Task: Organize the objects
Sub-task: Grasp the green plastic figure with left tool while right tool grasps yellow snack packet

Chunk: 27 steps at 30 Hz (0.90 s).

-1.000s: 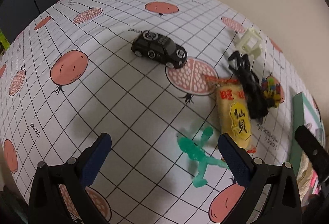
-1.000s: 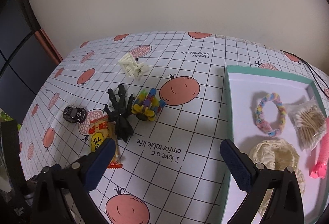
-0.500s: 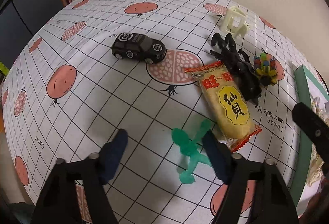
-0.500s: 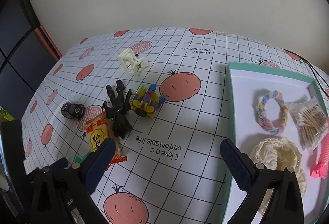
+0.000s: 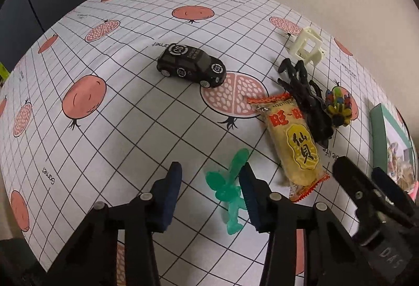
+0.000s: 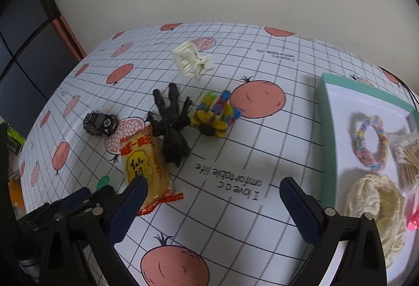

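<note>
A translucent green toy figure [image 5: 230, 186] lies on the pomegranate-print tablecloth between the fingers of my left gripper [image 5: 210, 168]. It touches the right finger, and a gap remains on the left, so the jaws stand partly closed around it. My right gripper [image 6: 212, 194] hovers open over bare cloth, its left finger above the end of a yellow snack packet [image 6: 144, 165]. Beyond lie a black toy car [image 5: 192, 68], a black spider-like toy [image 5: 306, 100], a multicoloured block toy [image 6: 216, 115] and a cream hair claw [image 6: 192, 63].
A teal-rimmed white tray [image 6: 327, 102] at the right holds a pastel hair tie [image 6: 370, 144], a bag of cotton swabs [image 6: 408, 157], a cream scrunchie [image 6: 374, 207] and a pink item [image 6: 412, 223]. A beige wall backs the table. Dark furniture stands to the left.
My left gripper's fingers have narrowed from wide apart to close around the green figure. The right gripper has come lower and nearer the snack packet.
</note>
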Motion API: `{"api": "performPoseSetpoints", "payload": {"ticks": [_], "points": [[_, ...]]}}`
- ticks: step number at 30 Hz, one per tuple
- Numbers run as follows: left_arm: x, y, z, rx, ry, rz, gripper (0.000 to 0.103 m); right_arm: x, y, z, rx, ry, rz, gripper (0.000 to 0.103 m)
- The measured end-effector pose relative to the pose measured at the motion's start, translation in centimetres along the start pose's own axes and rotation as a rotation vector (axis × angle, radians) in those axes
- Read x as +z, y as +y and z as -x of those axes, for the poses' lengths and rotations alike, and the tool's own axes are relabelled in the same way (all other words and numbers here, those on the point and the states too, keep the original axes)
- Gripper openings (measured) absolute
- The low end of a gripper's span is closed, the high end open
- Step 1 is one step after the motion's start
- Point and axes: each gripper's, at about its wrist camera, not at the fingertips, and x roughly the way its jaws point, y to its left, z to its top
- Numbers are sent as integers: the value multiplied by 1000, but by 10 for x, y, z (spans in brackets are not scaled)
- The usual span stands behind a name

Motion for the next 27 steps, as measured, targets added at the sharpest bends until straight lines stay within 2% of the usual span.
{"api": "performPoseSetpoints", "payload": {"ticks": [11,14,17,27], "points": [[5,21,0,-51,53,74,49,-4,18,-4,65,2,36,95],[5,25,0,-39,55,90,48,-6,23,-5,68,9,68,94],[5,23,0,-5,57,62,48,-9,29,-7,66,13,102,91],[6,31,1,-3,67,71,45,-15,43,-14,54,25,155,80]]}}
